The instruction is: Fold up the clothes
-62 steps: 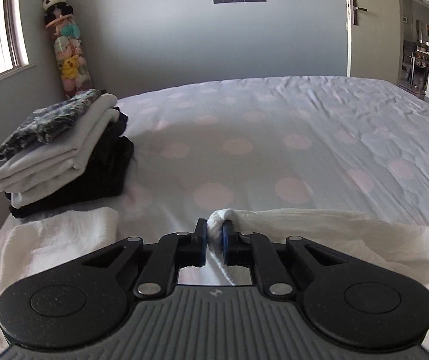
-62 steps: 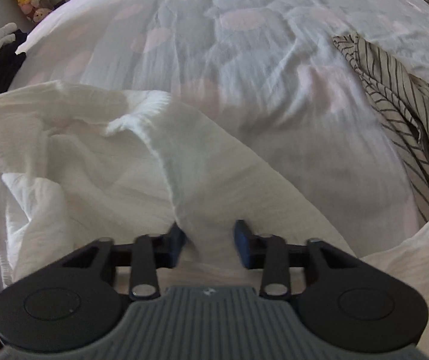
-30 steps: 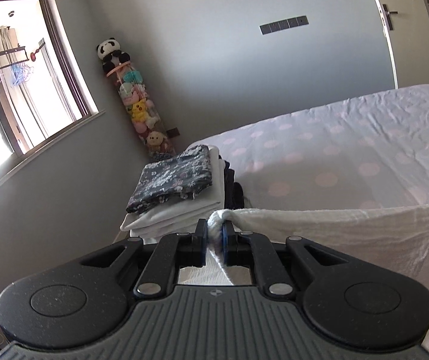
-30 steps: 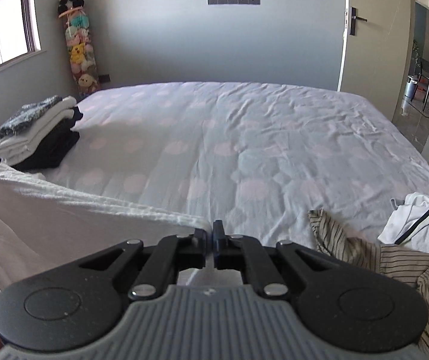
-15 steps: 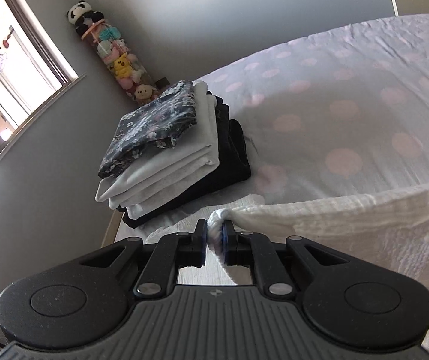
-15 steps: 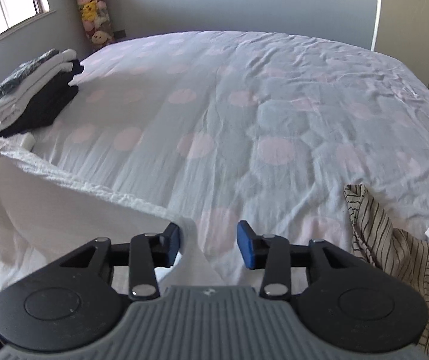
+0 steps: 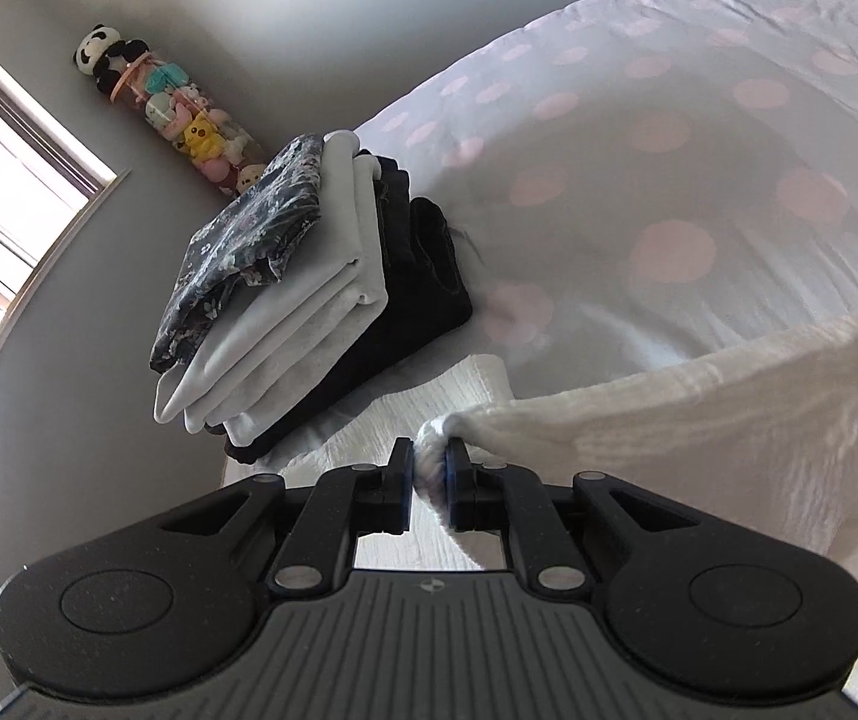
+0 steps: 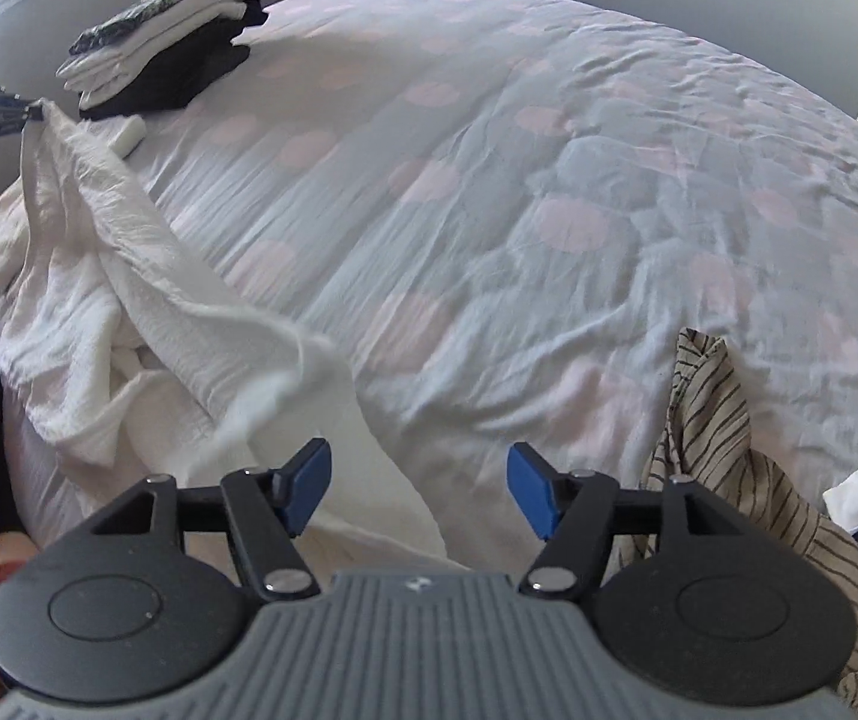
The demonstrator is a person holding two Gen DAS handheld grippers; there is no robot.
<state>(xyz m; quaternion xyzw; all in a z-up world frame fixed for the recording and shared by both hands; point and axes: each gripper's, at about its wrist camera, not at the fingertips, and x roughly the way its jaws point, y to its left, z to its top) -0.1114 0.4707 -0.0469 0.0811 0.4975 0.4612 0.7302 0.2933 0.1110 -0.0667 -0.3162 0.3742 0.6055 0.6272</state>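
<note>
The left gripper [image 7: 429, 468] pinches a corner of the white cloth [image 8: 147, 276] at the bed's [image 8: 489, 180] near left edge; the right gripper [image 8: 419, 483] gapes wide, holding nothing, above the cloth's loose end

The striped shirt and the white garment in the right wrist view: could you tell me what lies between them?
In the right wrist view, only bare polka-dot bedspread separates the white garment from the striped shirt, with the open right gripper hovering over that gap.

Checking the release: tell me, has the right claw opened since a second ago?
Yes. The right claw was shut on the white crinkled garment; now its jaws stand wide apart above the dotted bedspread.
</note>
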